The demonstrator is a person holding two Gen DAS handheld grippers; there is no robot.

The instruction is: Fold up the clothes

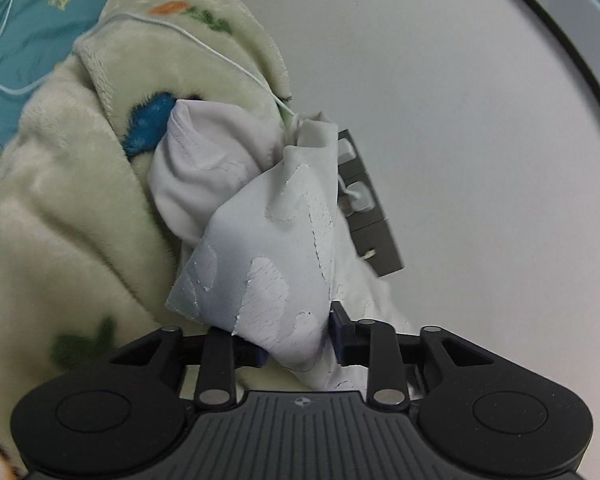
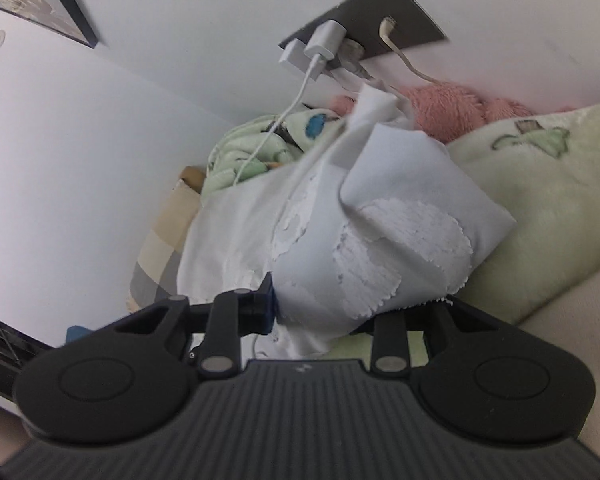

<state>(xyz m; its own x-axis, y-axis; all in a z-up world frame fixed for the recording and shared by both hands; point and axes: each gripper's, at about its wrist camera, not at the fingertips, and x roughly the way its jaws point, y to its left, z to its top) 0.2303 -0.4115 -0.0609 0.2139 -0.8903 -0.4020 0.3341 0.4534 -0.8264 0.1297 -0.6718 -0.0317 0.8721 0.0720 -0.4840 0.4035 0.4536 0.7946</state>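
Both grippers are on the same piece here: the left gripper [image 1: 298, 340] has its blue-padded fingers pinched onto a bunched corner of the white garment [image 1: 268, 240], and the right gripper [image 2: 352, 316] looks clamped on another portion of it, though only its left finger [image 2: 266, 304] shows clearly, the other buried under cloth. The garment, white with raised embroidered patches, hangs lifted and crumpled between the two tools, draped over the pale green fleece blanket [image 1: 60, 208] on the bed rather than lying flat. Holding it at two separate spots makes sense, I'd judge: that's how you spread a limp cloth and find its edges (nothing is squared up at the moment, the fabric is a loose bundle). Room is tight on the far side. The wall [image 2: 100, 140] sits close behind, with a dark socket plate [image 2: 412, 16] carrying white chargers [image 2: 324, 42], and a white cable [image 2: 284, 124] trails down right by the cloth's upper edge, so a snag there is a fair worry. A pink plush [image 2: 444, 108] lies just beyond. The open blanket toward the right side looks like the freest ground for laying the garment out.
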